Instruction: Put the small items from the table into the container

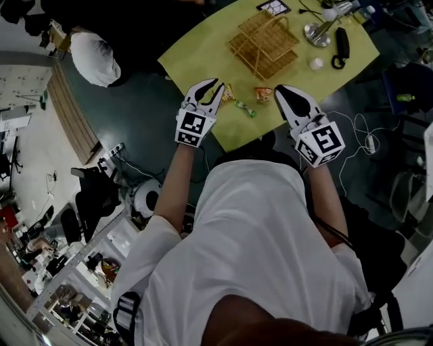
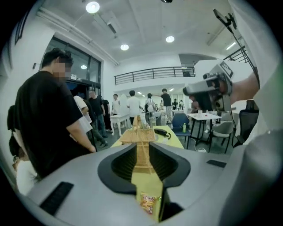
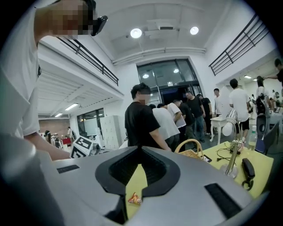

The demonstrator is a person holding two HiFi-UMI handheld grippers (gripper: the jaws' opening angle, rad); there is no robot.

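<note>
Snack packet (image 1: 226, 93) just beyond tips of left hand-held gripper (image 1: 217, 86), jaws narrowly apart, empty.

Yellow-green bench (image 1: 203, 54), seen from above with one corner nearest the camera. Toward its far side stands a wicker basket (image 1: 264, 44) with an arched handle (open weave; its contents cannot be made out). Near the front edge lie three small items, each apart from the others: a patterned snack packet (image 1: 226, 93) at left, a green-wrapped sweet (image 1: 245, 109) in the middle, closest to the edge, and an orange packet (image 1: 263, 94) at right. Right of the basket are a small white round item (image 1: 316, 63), a black handset (image 1: 342, 44) and a desk lamp's round metal base (image 1: 316, 34). A square-marker card (image 1: 274, 7) lies at the far edge.
</note>
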